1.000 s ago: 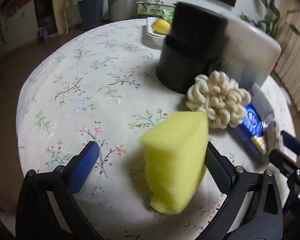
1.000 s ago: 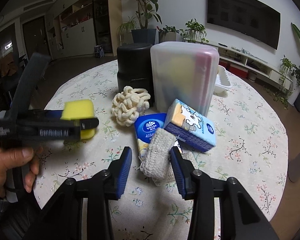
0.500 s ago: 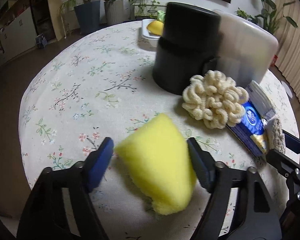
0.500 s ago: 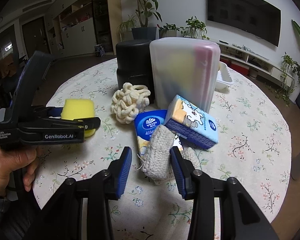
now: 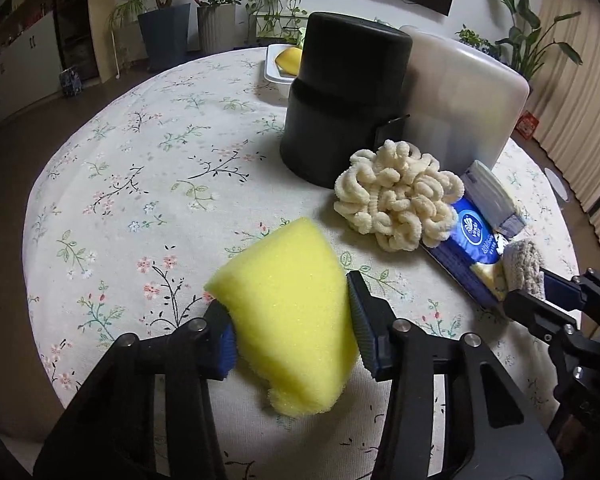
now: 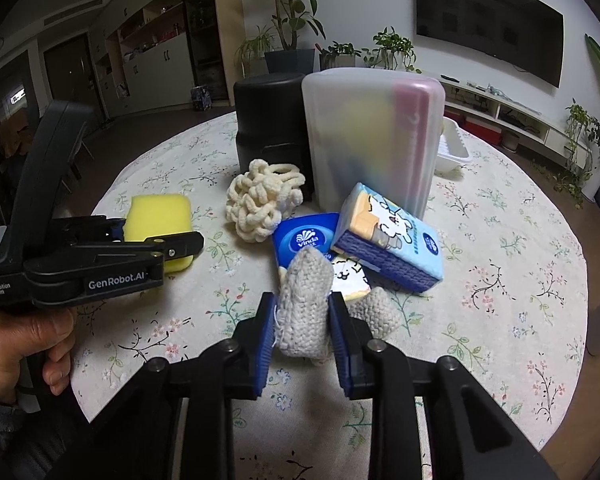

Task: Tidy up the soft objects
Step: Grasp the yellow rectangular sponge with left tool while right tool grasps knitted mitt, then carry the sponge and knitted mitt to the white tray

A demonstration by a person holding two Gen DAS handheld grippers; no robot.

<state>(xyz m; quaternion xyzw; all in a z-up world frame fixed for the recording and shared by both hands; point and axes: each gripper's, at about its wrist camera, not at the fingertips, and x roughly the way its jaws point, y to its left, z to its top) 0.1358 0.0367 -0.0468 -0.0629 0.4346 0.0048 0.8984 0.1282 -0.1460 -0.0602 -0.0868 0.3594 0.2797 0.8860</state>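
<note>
A yellow sponge (image 5: 284, 272) stands on edge on the flowered tablecloth (image 5: 140, 168), and my left gripper (image 5: 290, 332) has it between its blue pads. The jaws are closing, with both pads touching the sponge's sides. In the right wrist view the same sponge (image 6: 156, 212) shows behind that gripper, which a hand (image 6: 16, 344) holds. My right gripper (image 6: 302, 312) is shut on a grey knitted cloth (image 6: 306, 276) that stands up between its pads, in front of the tissue packs. A cream looped scrubber (image 6: 260, 204) lies loose between the sponge and the packs.
Behind the scrubber stand a black cylinder (image 6: 268, 120) and a frosted plastic box (image 6: 372, 136) with coloured things inside. A blue tissue pack (image 6: 304, 236) and a cartoon-printed pack (image 6: 392, 240) lean together. A white tray (image 6: 454, 148) sits at the back.
The left jaws came in from wide open until both pads met the yellow sponge. The right jaws narrowed and now pinch the knitted cloth.
</note>
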